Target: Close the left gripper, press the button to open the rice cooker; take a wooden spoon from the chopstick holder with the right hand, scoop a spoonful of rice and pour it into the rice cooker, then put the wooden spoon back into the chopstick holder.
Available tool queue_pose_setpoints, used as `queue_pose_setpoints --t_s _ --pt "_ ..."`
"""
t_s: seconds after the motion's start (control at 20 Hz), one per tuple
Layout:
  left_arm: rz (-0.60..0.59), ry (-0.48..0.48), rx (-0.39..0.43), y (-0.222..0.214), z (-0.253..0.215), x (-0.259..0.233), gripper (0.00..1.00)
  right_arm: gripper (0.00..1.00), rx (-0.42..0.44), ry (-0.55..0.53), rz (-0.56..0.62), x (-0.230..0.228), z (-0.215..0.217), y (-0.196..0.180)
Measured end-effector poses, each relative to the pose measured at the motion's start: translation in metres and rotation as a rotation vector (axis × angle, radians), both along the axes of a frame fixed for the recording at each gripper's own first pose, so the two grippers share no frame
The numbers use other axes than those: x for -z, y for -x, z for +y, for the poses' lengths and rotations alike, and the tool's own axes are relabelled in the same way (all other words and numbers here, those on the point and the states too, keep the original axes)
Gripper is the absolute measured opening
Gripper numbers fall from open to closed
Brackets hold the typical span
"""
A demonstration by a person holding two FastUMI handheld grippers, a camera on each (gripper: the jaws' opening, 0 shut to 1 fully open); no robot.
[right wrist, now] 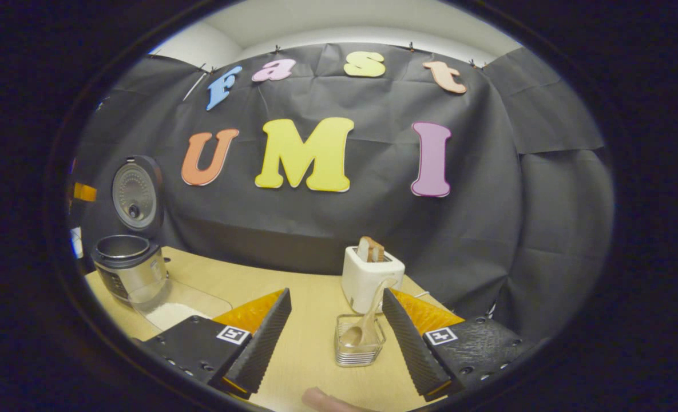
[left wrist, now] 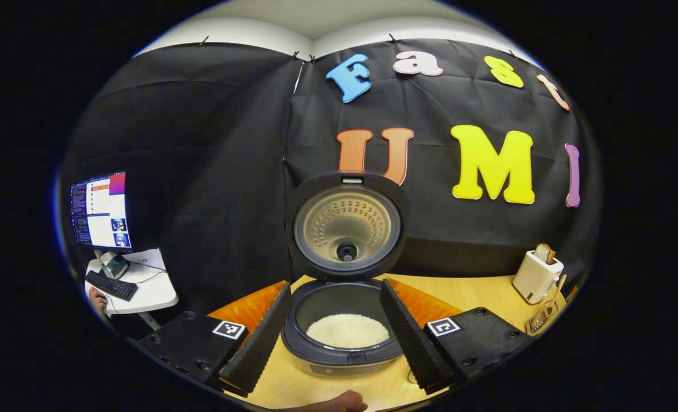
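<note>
left gripper (left wrist: 336, 335) spread wide, framing the rice cooker (left wrist: 341, 343) just ahead on the table (left wrist: 476, 292), lid (left wrist: 346, 226) upright, white rice (left wrist: 347, 331) in the pot. right gripper (right wrist: 334, 337) also spread, facing the clear chopstick holder (right wrist: 359, 342) with the wooden spoon (right wrist: 364, 323) leaning in it, white toaster (right wrist: 371, 277) just behind. no readable labels.

White rice (left wrist: 347, 331) in the dark grey rice cooker (left wrist: 341, 357), white toaster (right wrist: 371, 276), pale wooden table (right wrist: 310, 320)

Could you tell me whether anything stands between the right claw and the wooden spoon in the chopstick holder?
Nothing visible does. The right claw is open, and the wooden spoon stands in the clear chopstick holder straight ahead between its fingers, over bare table. The toaster sits just behind the holder, not in front.
</note>
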State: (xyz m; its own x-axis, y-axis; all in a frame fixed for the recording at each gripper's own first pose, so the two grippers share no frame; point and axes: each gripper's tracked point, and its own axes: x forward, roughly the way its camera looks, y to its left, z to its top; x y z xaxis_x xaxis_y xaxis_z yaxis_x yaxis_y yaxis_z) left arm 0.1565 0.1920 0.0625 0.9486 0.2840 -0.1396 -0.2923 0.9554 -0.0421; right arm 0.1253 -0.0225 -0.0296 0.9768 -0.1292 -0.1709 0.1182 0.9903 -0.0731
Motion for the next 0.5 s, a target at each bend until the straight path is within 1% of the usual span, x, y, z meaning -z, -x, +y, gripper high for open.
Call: queue_pose_setpoints --t_s 0.05,0.2,0.25,0.3,0.4,0.45,0.5 --pt "-0.013 -0.009 -0.003 -0.012 0.004 -0.012 0.99 0.97 -0.002 0.000 0.000 0.002 0.000 0.003" --pt "-0.046 -0.033 -0.041 -0.042 0.022 -0.047 0.99 0.97 -0.033 0.017 -0.003 0.011 0.005 0.010" --pt "-0.057 -0.039 -0.055 -0.051 0.025 -0.060 0.99 0.95 -0.049 0.025 -0.005 0.013 0.008 0.011" --pt "-0.079 -0.070 -0.072 -0.060 0.031 -0.076 0.99 0.97 -0.065 0.025 -0.009 0.015 0.011 0.012" --pt "-0.111 -0.131 -0.114 -0.076 0.044 -0.104 0.99 0.98 -0.110 0.013 -0.007 0.021 0.020 0.015" --pt "-0.128 -0.133 -0.122 -0.085 0.047 -0.115 0.98 0.95 -0.138 0.006 -0.006 0.022 0.025 0.017" --pt "-0.144 -0.119 -0.117 -0.095 0.046 -0.125 0.98 0.95 -0.161 -0.003 -0.004 0.023 0.029 0.018"
